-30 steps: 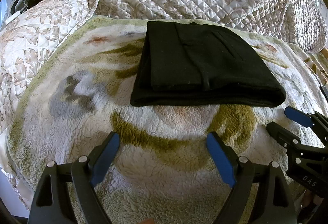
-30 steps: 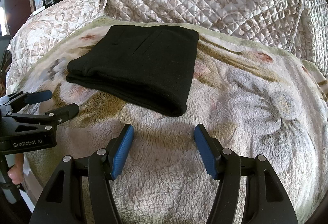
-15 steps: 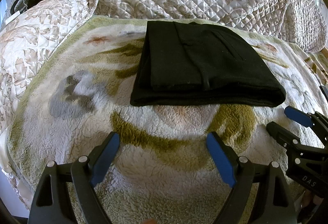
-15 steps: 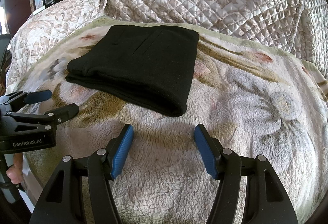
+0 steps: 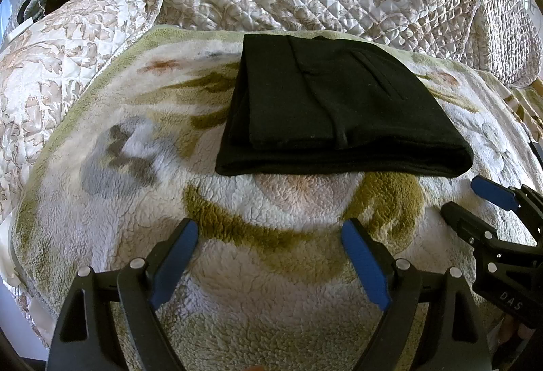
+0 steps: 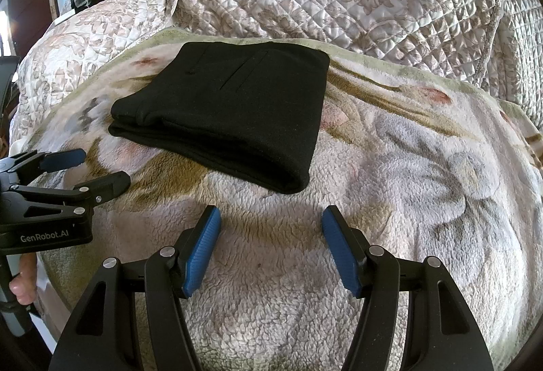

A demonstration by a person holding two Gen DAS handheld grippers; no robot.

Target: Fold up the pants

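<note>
Pants (image 5: 339, 109) lie folded in a compact black stack on the blanket (image 5: 271, 269) over the bed, unmoved across the last second, while left gripper (image 5: 269, 264) and right gripper (image 6: 271, 250) hover just short, fingers apart and empty, so folding looks finished.

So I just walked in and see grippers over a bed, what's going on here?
A person is folding pants with two handheld grippers. The black pants already lie folded into a compact stack on the fleece blanket. The left gripper and right gripper are both open, holding nothing, just short of the stack. The folding looks essentially done.
</note>
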